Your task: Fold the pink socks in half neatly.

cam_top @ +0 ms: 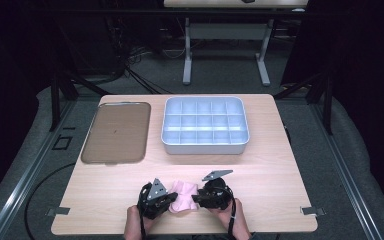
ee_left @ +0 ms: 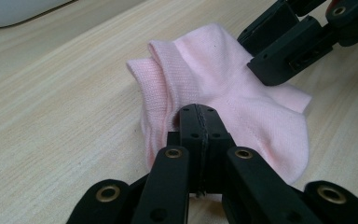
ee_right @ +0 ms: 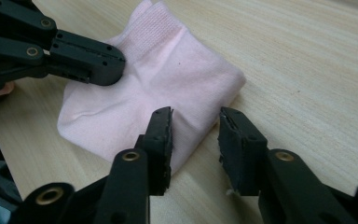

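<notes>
Table (cam_top: 280, 165) of light wood carries a white divided tray (cam_top: 205, 145) far right and a brown flat tray (cam_top: 116, 132) far left, while near the edge a pink sock (ee_left: 242, 107) lies pinched by the left gripper (ee_left: 198, 114), with the right gripper (ee_right: 196, 123) spread around its corner.

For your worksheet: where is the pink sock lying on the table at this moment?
In the high view the pink sock lies near the table's front edge, between the left gripper and the right gripper, in front of the white divided tray.
</notes>
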